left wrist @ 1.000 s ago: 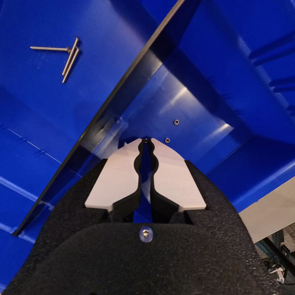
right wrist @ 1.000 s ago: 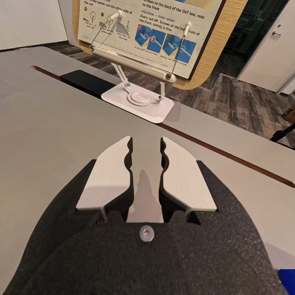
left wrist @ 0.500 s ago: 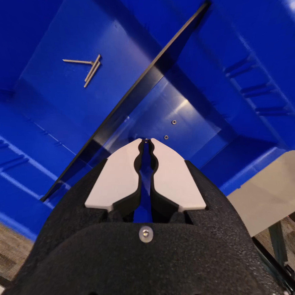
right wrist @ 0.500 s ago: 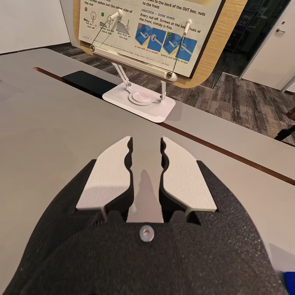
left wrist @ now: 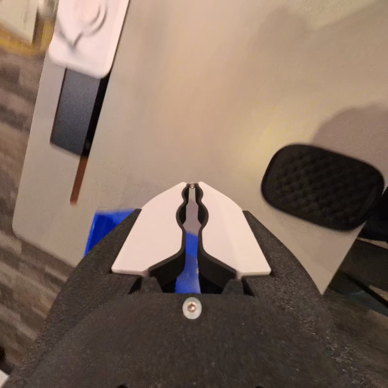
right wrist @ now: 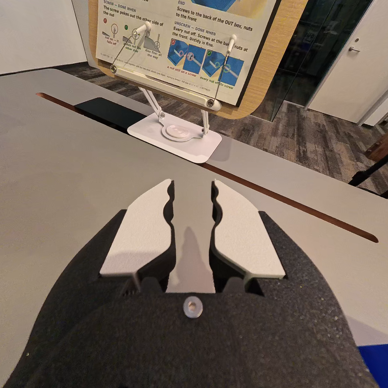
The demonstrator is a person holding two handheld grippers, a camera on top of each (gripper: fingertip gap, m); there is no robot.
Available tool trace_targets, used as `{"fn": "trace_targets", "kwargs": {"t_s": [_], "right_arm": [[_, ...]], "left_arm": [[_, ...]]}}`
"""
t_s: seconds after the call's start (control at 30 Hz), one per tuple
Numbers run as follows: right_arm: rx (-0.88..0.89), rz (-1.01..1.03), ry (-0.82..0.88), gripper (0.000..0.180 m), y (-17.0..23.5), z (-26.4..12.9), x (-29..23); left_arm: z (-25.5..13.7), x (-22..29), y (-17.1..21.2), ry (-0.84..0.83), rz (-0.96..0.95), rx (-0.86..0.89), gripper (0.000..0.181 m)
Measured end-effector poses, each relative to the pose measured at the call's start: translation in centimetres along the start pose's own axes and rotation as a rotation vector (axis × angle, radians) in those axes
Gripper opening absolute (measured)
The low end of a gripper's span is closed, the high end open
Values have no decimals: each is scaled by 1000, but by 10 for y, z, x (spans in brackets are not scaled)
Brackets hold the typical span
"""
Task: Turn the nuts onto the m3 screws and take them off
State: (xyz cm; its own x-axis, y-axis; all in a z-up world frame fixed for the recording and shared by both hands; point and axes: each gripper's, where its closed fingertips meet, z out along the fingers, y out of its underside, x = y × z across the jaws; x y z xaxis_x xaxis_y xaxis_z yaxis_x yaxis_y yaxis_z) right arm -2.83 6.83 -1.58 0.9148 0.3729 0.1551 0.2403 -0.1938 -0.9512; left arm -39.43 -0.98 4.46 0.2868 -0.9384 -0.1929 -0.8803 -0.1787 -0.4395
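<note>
My left gripper (left wrist: 192,184) is shut on a small metal nut (left wrist: 192,185), pinched at the very fingertips, and holds it above the grey table (left wrist: 210,94). A corner of the blue box (left wrist: 105,222) shows just below and behind the white fingers. The view is blurred by motion. The screws are out of view. My right gripper (right wrist: 192,182) is open and empty, low over the grey table (right wrist: 84,178). Its black body also shows at the right of the left wrist view (left wrist: 321,189). A blue box corner (right wrist: 375,363) shows at the bottom right.
A white stand (right wrist: 174,138) holding an instruction board (right wrist: 178,46) sits at the table's far edge; the stand base also shows in the left wrist view (left wrist: 84,35). A dark slot (right wrist: 109,111) and a brown groove (right wrist: 294,203) run along the table. Carpet lies beyond.
My left gripper has lifted out of the blue box with the nut and swung over the table toward the right gripper. The right gripper has barely moved.
</note>
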Motion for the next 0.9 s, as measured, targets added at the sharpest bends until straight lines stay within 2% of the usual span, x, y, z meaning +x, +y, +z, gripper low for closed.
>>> {"fn": "trace_targets", "kwargs": {"t_s": [0.03,0.2,0.33,0.53,0.9], "right_arm": [[1,-3,6,33,0,-1,2],[31,-89,125,32,0,-14,31],[9,-83,166,32,13,-18,49],[-4,-92,189,32,23,-19,62],[43,9,170,32,21,-25,71]], "left_arm": [[16,10,-26,31,44,14,5],[112,61,-124,188,193,55,5],[180,87,-159,255,233,12,5],[236,102,-172,288,217,-60,5],[264,113,-159,293,255,-166,5]]}}
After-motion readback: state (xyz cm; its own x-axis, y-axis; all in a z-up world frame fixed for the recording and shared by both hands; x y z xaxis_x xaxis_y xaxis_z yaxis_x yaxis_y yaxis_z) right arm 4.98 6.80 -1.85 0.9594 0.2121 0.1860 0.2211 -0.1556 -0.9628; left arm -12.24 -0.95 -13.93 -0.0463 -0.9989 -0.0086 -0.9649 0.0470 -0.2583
